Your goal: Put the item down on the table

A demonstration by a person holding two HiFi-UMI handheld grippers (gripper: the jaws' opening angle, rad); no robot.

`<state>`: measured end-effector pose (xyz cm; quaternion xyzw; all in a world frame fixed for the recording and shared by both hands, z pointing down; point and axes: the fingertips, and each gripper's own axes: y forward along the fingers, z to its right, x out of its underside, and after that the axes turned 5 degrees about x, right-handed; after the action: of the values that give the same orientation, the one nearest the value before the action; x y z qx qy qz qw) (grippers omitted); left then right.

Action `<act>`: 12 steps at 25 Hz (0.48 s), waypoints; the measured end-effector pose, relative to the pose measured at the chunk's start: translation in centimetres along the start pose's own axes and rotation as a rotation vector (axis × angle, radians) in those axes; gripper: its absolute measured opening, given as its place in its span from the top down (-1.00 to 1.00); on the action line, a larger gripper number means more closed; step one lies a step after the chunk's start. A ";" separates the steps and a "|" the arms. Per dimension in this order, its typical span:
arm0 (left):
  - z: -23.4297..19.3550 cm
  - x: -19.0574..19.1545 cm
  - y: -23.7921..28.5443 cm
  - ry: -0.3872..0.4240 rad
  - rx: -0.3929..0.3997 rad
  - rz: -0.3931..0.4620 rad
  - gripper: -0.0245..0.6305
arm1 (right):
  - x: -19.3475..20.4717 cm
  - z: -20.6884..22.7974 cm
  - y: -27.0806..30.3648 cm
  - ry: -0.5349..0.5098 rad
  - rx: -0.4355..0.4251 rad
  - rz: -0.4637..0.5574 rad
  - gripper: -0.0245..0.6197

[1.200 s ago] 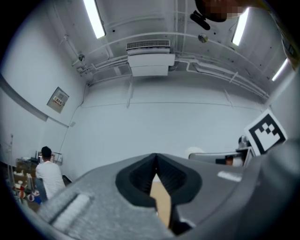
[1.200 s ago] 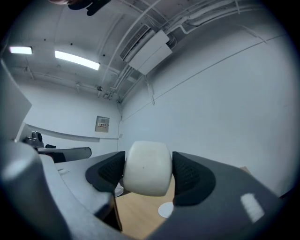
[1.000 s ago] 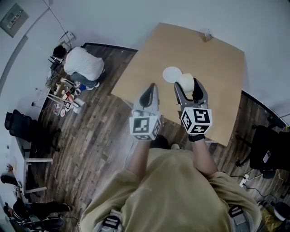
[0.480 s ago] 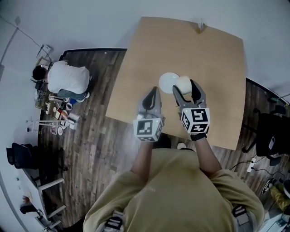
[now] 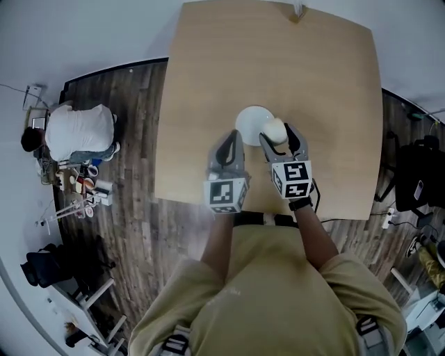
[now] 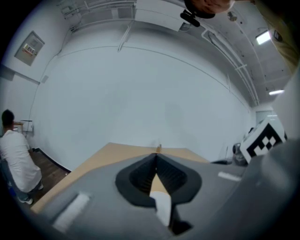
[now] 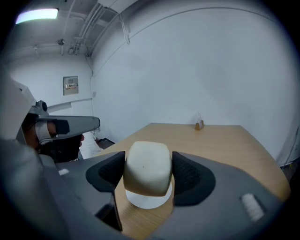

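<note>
My right gripper (image 5: pixel 277 136) is shut on a cream, rounded block (image 5: pixel 275 128), held above the tan table (image 5: pixel 334 83). In the right gripper view the block (image 7: pixel 146 168) fills the gap between the dark pads (image 7: pixel 189 176), and a white round plate (image 7: pixel 147 200) shows just beneath it. From the head view the plate (image 5: pixel 250 124) lies on the table, with the block over its right edge. My left gripper (image 5: pixel 231 138) hovers beside it at the plate's near left edge, with its jaws together and nothing in them (image 6: pixel 156 158).
A small upright object (image 5: pixel 297 12) stands at the table's far edge. A person in a white shirt (image 5: pixel 76 132) crouches on the wood floor to the left among small items. Dark chairs and gear (image 5: pixel 417 181) stand to the right of the table.
Both grippers have moved forward from the table's near edge to over its middle. The block in the right gripper now hangs at the plate's right edge. The left gripper stays shut.
</note>
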<state>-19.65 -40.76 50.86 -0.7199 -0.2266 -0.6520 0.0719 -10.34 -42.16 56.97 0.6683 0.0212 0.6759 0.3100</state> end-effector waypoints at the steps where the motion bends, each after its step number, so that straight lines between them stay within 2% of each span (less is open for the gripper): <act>1: -0.3 0.8 0.5 -0.007 0.000 -0.017 0.92 | 1.1 0.0 0.8 -0.006 -0.003 -0.031 -0.06; 12: -5.5 7.7 2.7 -0.085 -0.018 -0.150 0.92 | 9.1 -1.0 10.5 -0.040 0.005 -0.194 -0.06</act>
<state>-23.10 -43.57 59.65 -0.7286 -0.2768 -0.6265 0.0065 -14.63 -46.18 69.64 0.6772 0.0813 0.6291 0.3728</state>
